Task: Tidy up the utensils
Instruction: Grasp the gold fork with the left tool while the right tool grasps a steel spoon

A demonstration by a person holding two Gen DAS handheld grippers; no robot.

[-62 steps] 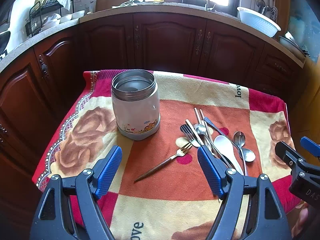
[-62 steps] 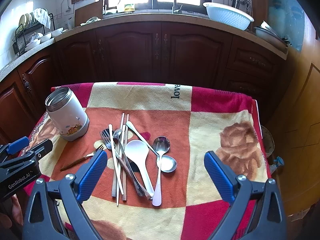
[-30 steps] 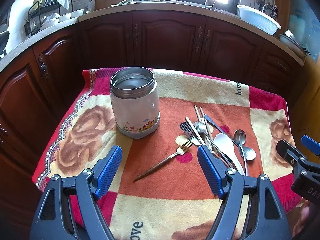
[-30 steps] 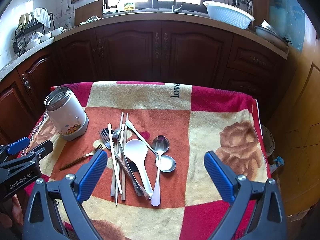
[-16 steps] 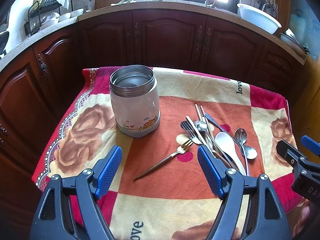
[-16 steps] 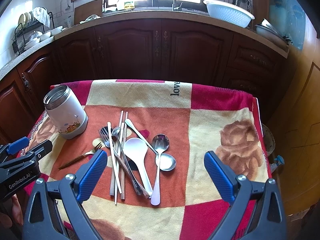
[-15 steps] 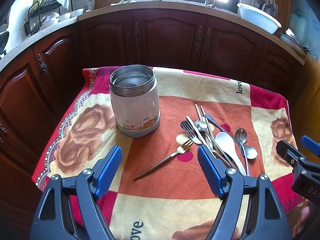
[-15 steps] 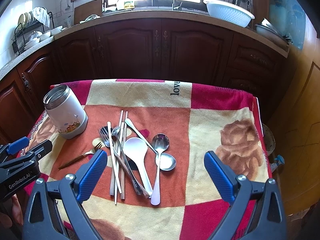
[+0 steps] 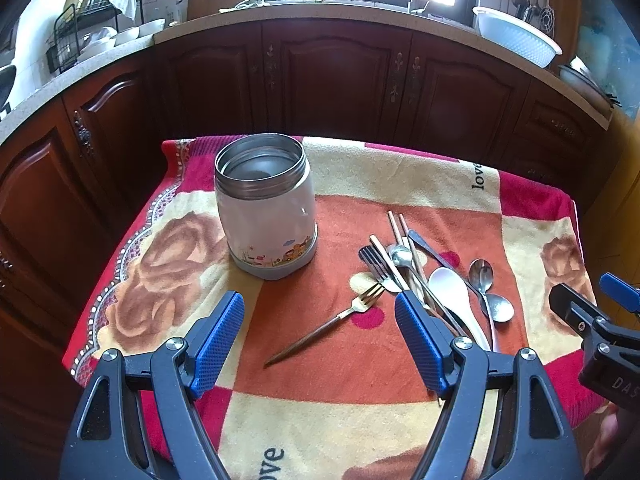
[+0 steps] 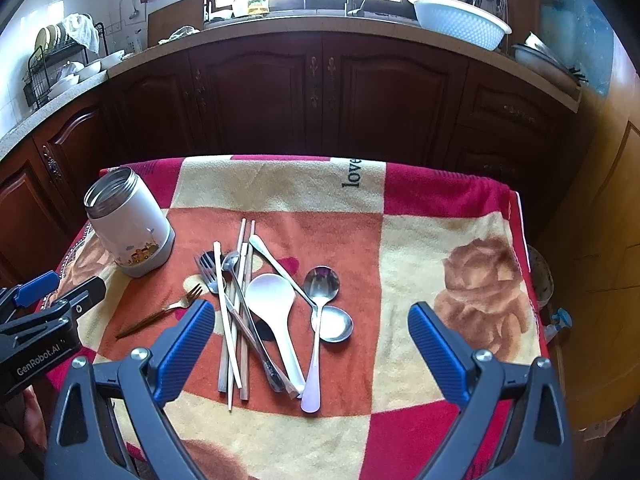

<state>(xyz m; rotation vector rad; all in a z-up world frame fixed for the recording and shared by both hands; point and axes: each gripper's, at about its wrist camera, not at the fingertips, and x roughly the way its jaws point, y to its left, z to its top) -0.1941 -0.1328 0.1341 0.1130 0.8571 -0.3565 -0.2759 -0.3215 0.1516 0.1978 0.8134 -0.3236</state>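
Observation:
A white jar with a steel rim [image 9: 266, 208] [image 10: 128, 224] stands open and upright on the left of the blanket-covered table [image 9: 340, 412]. To its right lies a pile of utensils: chopsticks [image 10: 244, 300], a white rice spoon [image 10: 276, 312], metal spoons [image 10: 322, 284] and a dark fork [image 10: 206, 266]. A gold fork with a brown handle [image 9: 328, 326] [image 10: 160, 314] lies apart, nearer the jar. My left gripper [image 9: 320, 340] hangs open above the gold fork. Open too, my right gripper [image 10: 310, 348] hovers over the near ends of the pile. Neither holds anything.
Dark wooden cabinets [image 10: 320, 92] run behind the table. The counter carries a dish rack [image 9: 92, 36] at left and a white basin [image 10: 460, 20] at right. The blanket's right edge [image 10: 520, 240] drops off beside a wooden wall.
Both views have crept slightly forward and up, so the jar and utensils sit a little lower in frame. Nothing on the table moved; both grippers stay open.

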